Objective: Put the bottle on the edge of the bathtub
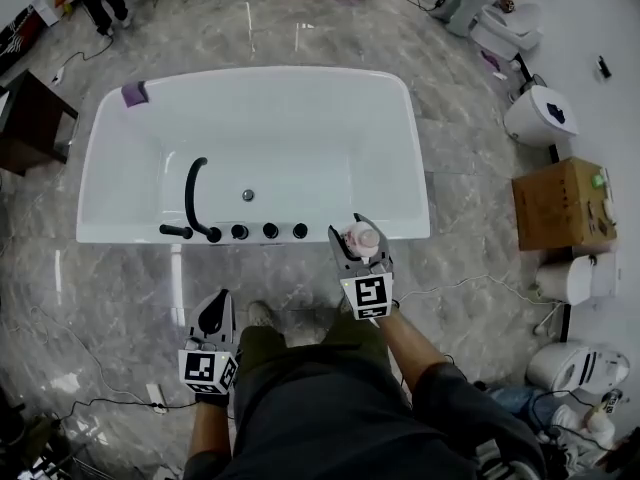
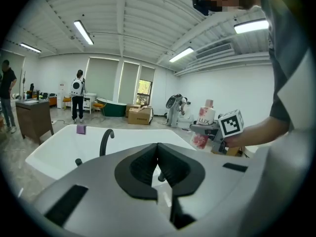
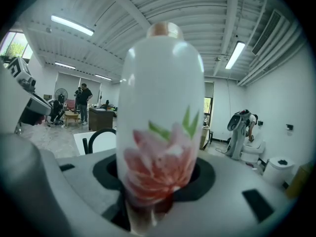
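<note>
A white bottle [image 3: 160, 127] with a pink flower print and pink cap stands upright between the jaws of my right gripper [image 1: 358, 240], which is shut on it. In the head view the bottle [image 1: 362, 238] is over the near rim of the white bathtub [image 1: 395, 230], right of the black taps. The left gripper view shows the bottle [image 2: 204, 125] held off to the right. My left gripper [image 1: 211, 316] hangs lower, short of the tub over the floor, its jaws shut with nothing in them [image 2: 158, 168].
A black faucet [image 1: 193, 190] and several black knobs [image 1: 255, 232] line the tub's near rim. A purple block [image 1: 134, 94] lies on the far left corner. A cardboard box [image 1: 560, 204] and toilets [image 1: 538, 116] stand to the right. Cables cross the marble floor.
</note>
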